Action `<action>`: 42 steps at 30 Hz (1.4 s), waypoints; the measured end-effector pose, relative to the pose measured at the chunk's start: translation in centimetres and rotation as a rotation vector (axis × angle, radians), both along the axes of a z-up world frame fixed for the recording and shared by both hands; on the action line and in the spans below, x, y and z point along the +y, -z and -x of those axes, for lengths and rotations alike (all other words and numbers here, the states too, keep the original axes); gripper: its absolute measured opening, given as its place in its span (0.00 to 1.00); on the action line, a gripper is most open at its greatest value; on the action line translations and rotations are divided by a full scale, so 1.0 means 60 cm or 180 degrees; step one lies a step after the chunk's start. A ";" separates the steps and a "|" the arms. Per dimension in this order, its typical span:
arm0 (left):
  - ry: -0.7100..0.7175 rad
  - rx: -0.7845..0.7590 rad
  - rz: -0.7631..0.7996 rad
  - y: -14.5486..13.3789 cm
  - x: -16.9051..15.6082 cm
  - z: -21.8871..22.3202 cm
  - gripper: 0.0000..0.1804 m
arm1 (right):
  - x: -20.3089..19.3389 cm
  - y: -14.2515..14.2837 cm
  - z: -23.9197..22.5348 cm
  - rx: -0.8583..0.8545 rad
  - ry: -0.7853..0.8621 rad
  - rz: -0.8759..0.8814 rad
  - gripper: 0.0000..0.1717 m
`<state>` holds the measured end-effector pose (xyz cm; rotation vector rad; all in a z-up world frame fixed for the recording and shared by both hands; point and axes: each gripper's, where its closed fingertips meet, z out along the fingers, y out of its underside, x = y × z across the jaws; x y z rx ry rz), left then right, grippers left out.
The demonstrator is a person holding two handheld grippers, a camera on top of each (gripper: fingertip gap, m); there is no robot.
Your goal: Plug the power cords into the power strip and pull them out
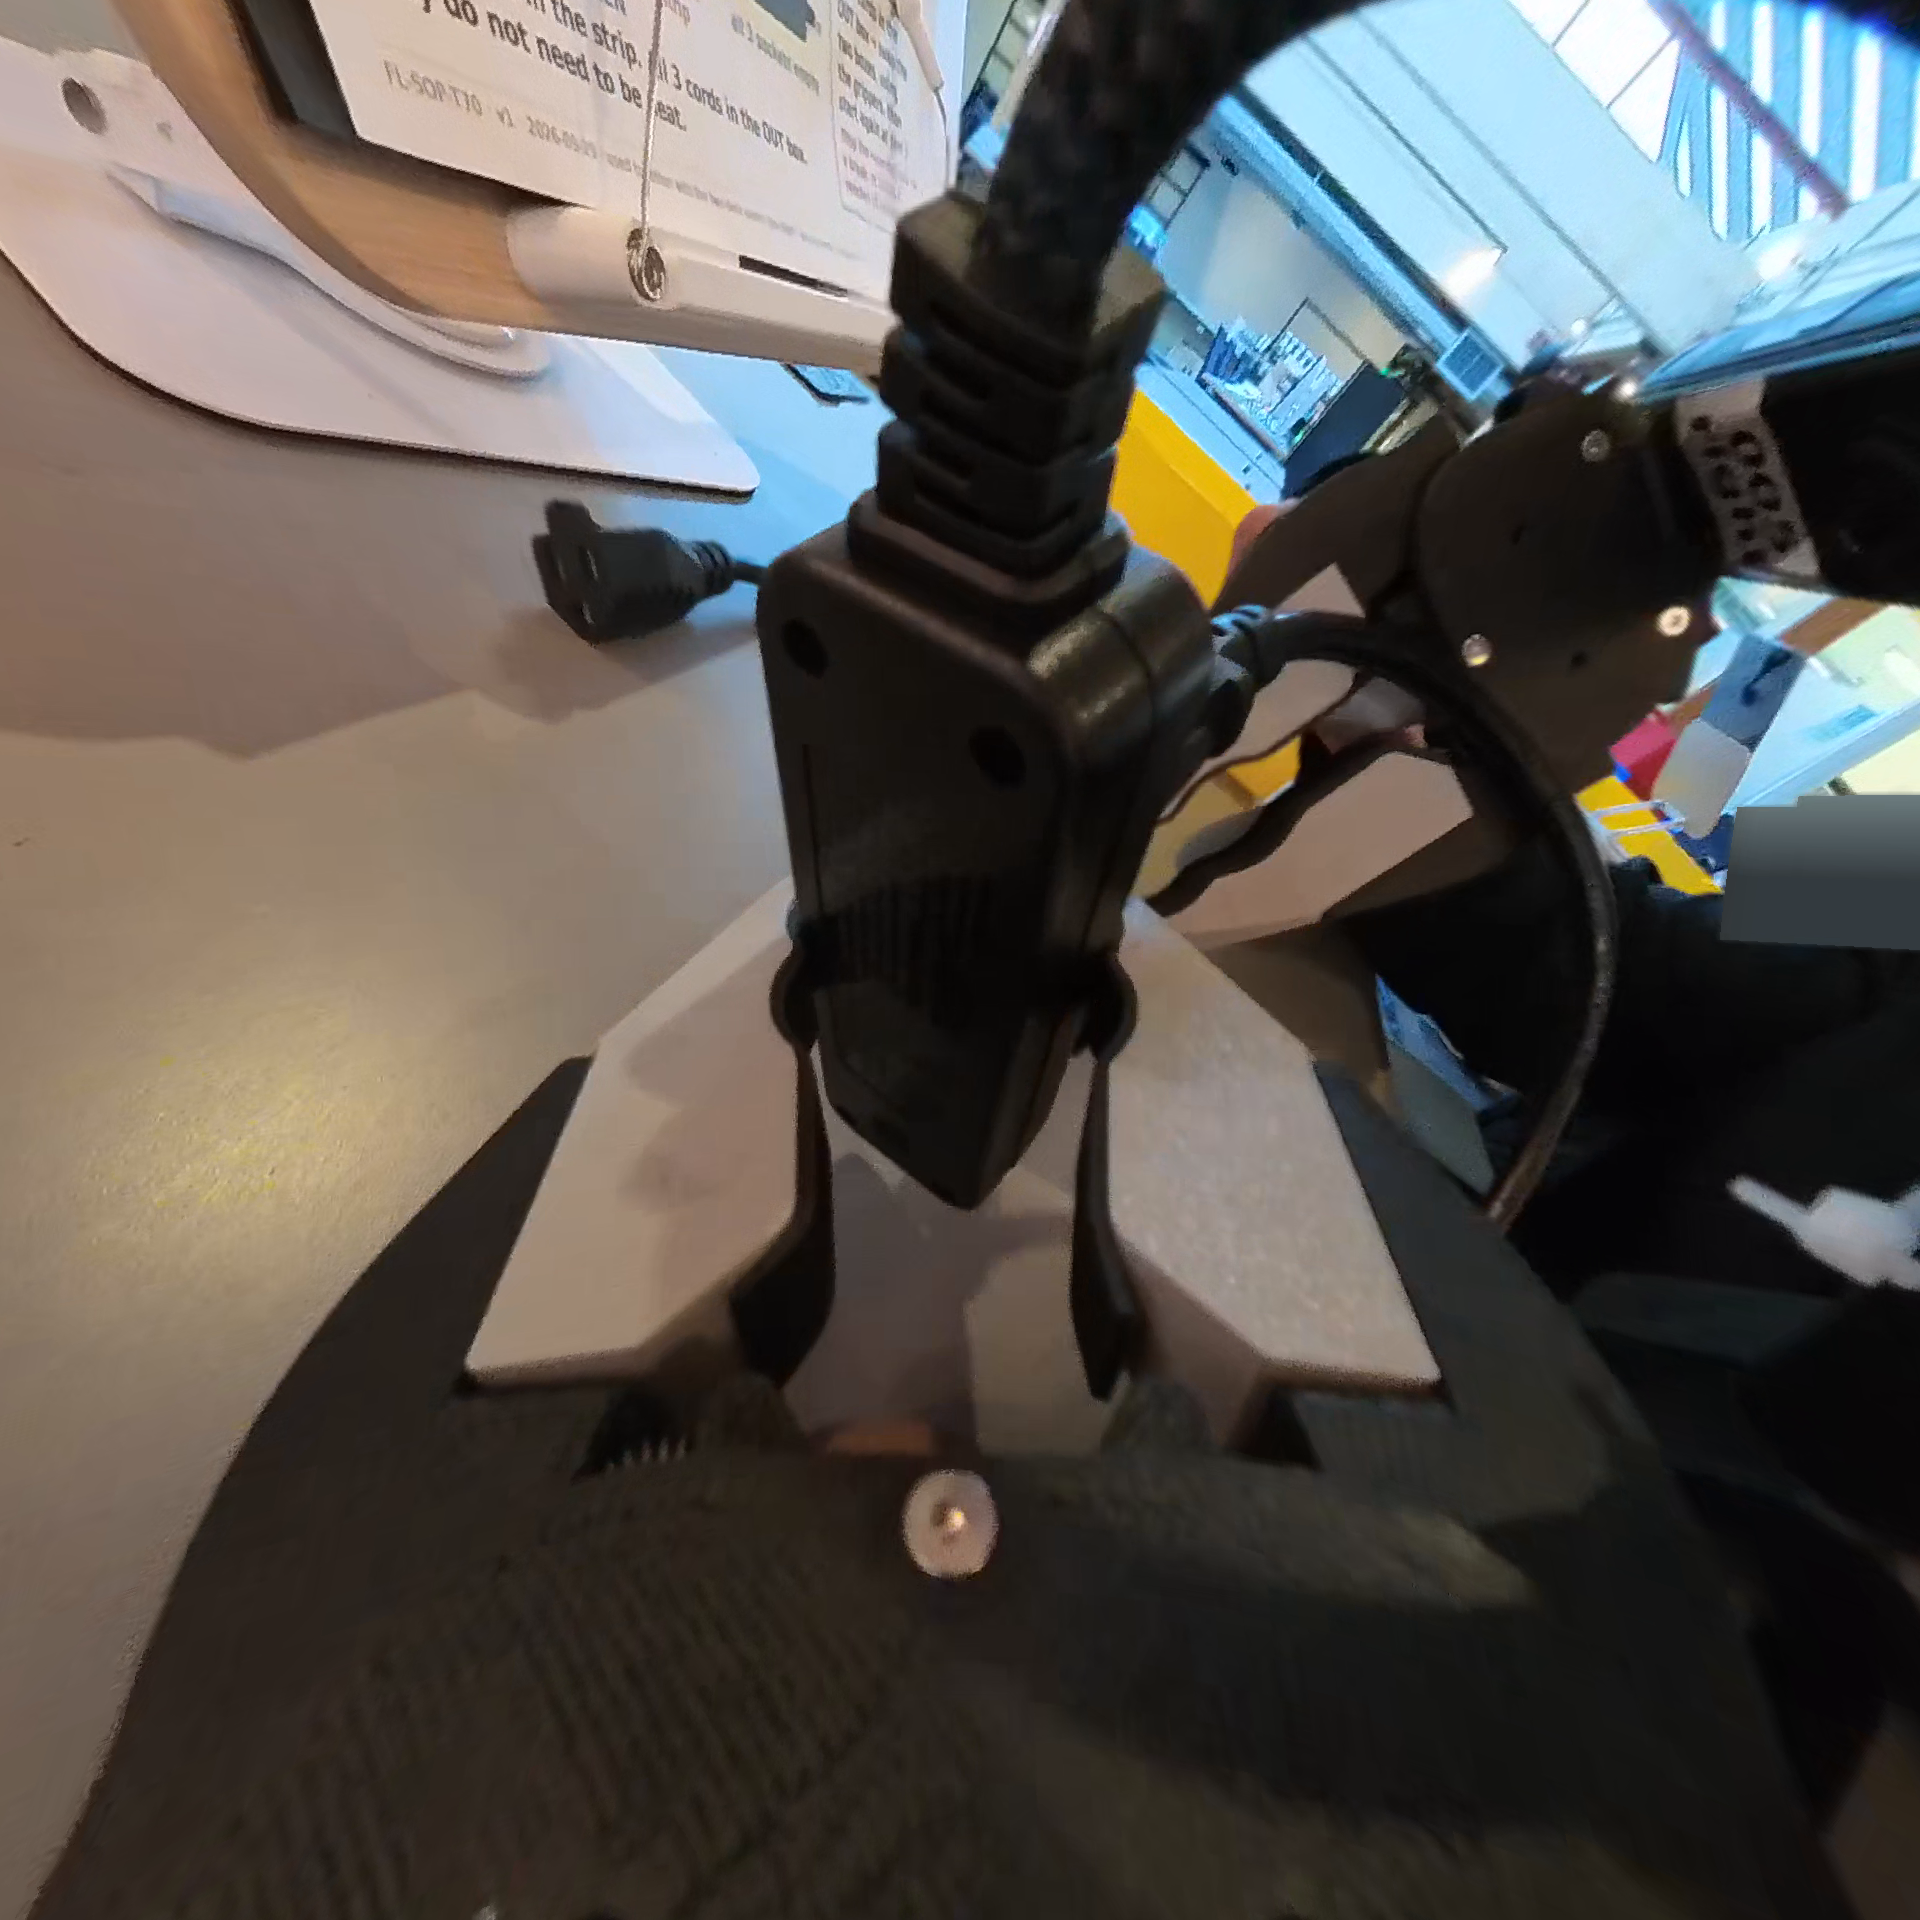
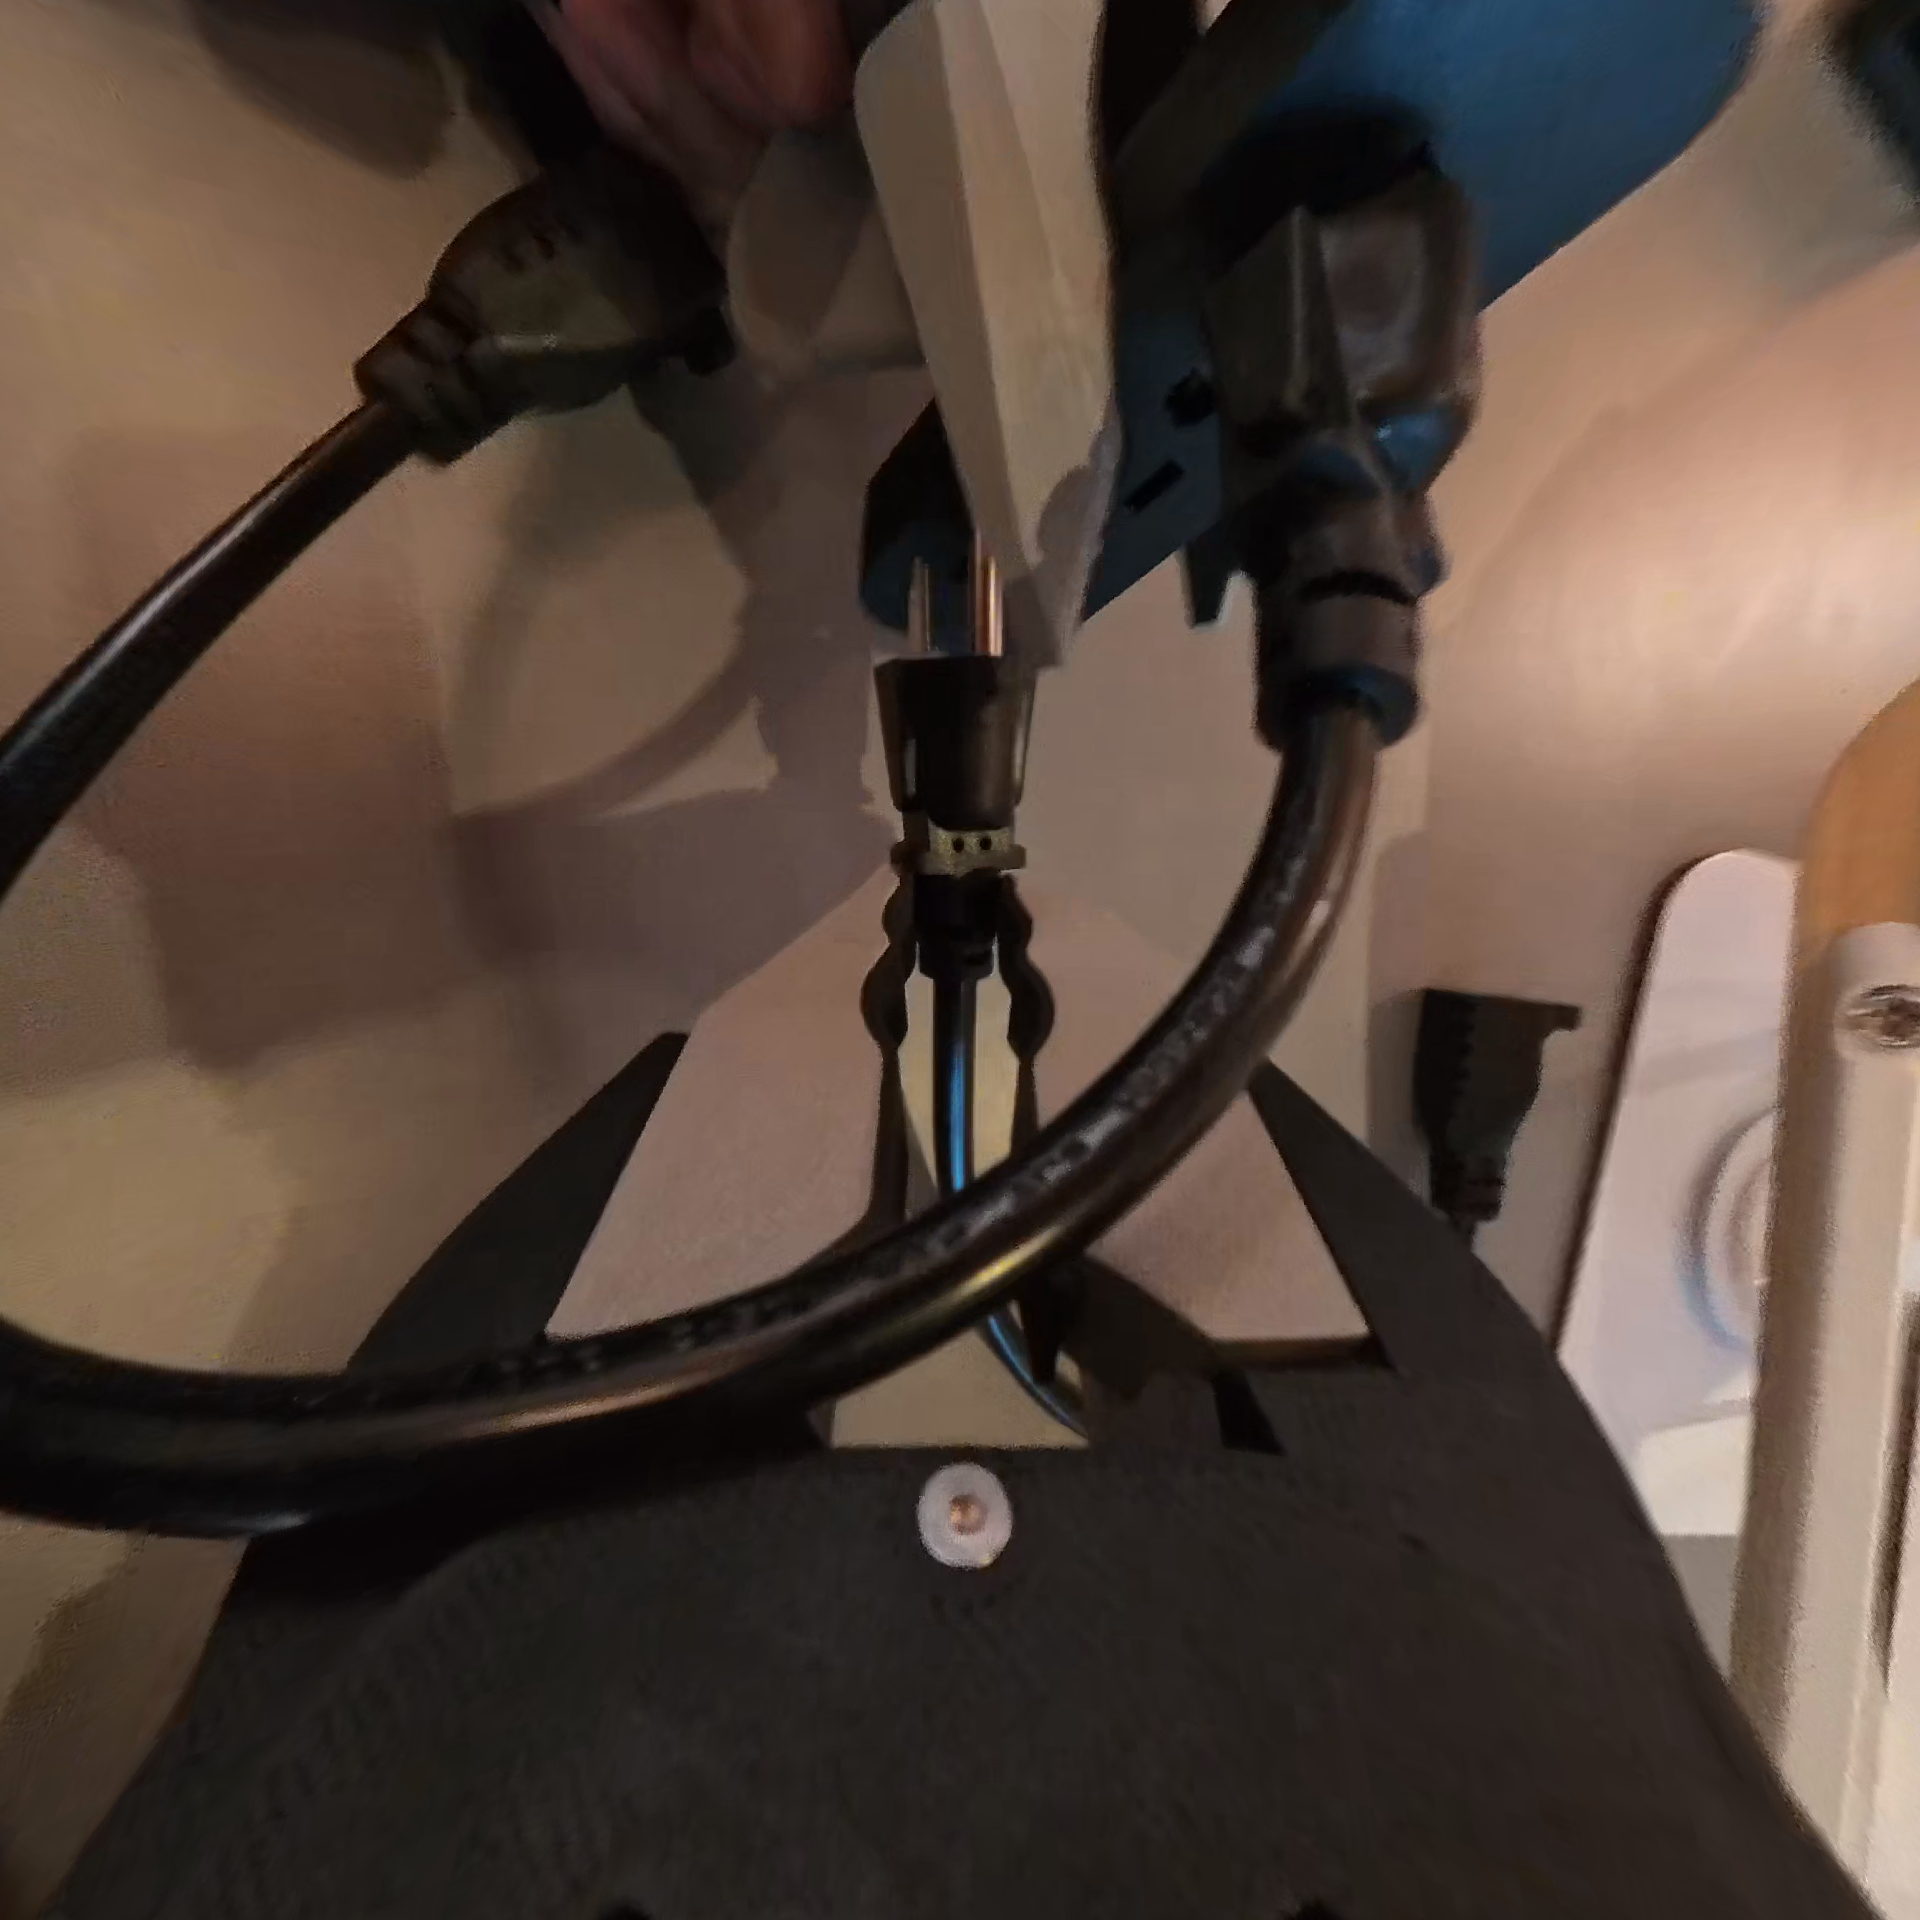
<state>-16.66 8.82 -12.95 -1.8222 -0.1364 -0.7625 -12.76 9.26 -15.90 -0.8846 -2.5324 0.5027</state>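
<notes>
My left gripper point(image 1: 951, 997) is shut on the black power strip point(image 1: 935, 790) and holds it above the table by the end where its thick braided cord point(image 1: 1049, 145) leaves. In the right wrist view the strip point(image 2: 1455, 135) looks bluish, with my left gripper's pale finger point(image 2: 987, 312) in front of it. My right gripper point(image 2: 956, 956) is shut on a small black plug point(image 2: 951, 748) at its collar. The plug's metal prongs point(image 2: 956, 613) point at the strip and show bare. Their tips are hidden. A second plug point(image 2: 1340, 312) with a thick cable sits in the strip.
A loose black cord end point(image 1: 613, 571) lies on the beige table point(image 1: 260, 935). A white stand point(image 1: 364, 364) holding a printed sheet point(image 1: 582, 83) stands behind it. Another black connector point(image 2: 520, 301) hangs at upper left in the right wrist view, and one point(image 2: 1475, 1081) rests by the stand's base. One gripper's finger ends stand about 5 centimeters off the other's.
</notes>
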 end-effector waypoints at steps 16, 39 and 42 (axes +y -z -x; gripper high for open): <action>0.0270 0.0589 -0.0253 -0.012 -0.010 -0.024 0.28 | 0.038 0.031 0.001 -0.0004 -0.0062 0.0669 0.07; 0.0831 0.2028 -0.1769 -0.073 -0.074 -0.093 0.28 | 0.067 0.035 -0.004 -0.0711 0.0520 0.2023 0.16; 0.0784 0.2155 -0.1864 -0.077 -0.076 -0.091 0.28 | 0.075 0.039 -0.001 -0.0620 0.0556 0.1842 0.16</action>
